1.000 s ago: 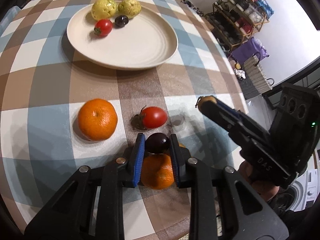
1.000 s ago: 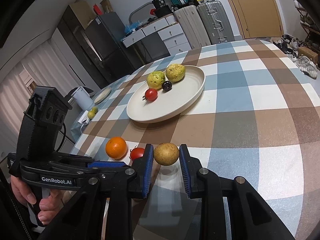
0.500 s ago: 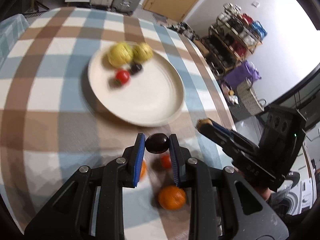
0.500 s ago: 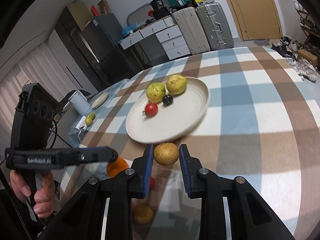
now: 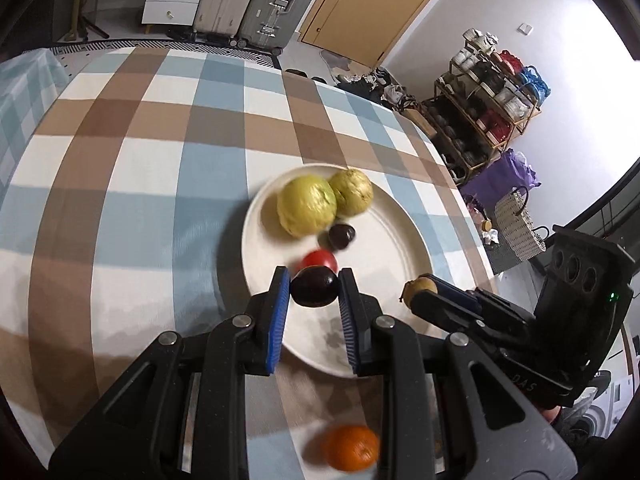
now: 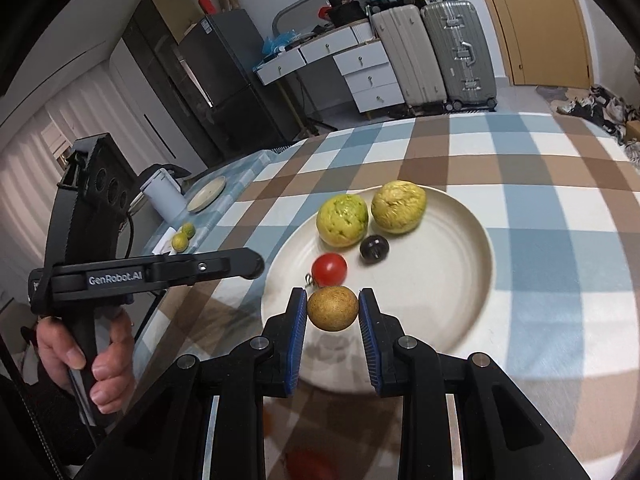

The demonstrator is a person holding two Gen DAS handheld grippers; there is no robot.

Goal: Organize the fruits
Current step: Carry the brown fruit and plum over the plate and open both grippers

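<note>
Left wrist view shows my left claw [image 5: 314, 290] clamped on a dark plum [image 5: 313, 291], the blue pads pressing its two sides so it hangs clear above the near part of the white plate [image 5: 404, 240]; I hold it that way, I judge, because the plate is where the fruit is being gathered and the plum needs carrying over the rim before I let go. My right claw [image 6: 333, 309] is likewise clamped, on a small tan round fruit [image 6: 333, 308], and it hovers over the plate's near edge for the same reason. On the plate, toward its far side, sit two yellow-green guavas [image 6: 342, 220] touching each other, with a second dark plum [image 6: 374, 249] just in front of them and a red tomato [image 6: 329, 269] nearer me, just beyond the fruit in each claw. Free space on the plate lies to the right of the tomato, which looks like the sensible spot for both drops. An orange [image 5: 352, 448] waits on the checked counter [image 5: 120, 200] on my side of the plate, below my left claw, so sorting is partway done, by my reckoning.
</note>
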